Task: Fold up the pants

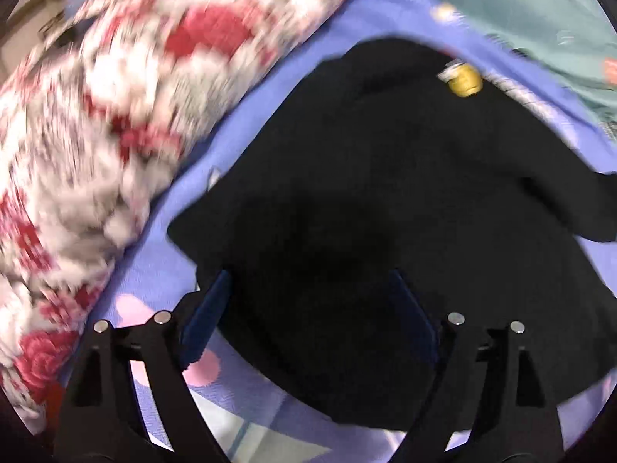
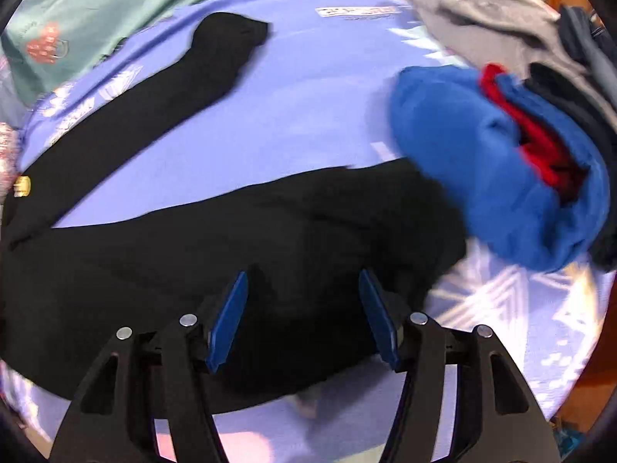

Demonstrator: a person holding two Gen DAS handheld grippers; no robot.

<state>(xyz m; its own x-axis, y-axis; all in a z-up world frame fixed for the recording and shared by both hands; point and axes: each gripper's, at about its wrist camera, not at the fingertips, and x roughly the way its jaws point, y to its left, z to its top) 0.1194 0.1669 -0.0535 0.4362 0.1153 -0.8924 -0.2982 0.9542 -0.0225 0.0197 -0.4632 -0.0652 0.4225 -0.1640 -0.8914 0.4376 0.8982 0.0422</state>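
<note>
Black pants lie spread on a purple bed sheet, with a small yellow tag near their far edge. In the right wrist view the pants show two legs, one running up to the far left, and the same tag sits at the left edge. My left gripper hovers over the dark cloth with its blue pads wide apart. My right gripper stands open above the nearer leg, close to its end. Neither pair of pads presses on the cloth.
A red and white floral blanket is bunched along the left of the pants. Teal bedding lies beyond the purple sheet. A blue garment with red lining and a grey garment are piled at the right.
</note>
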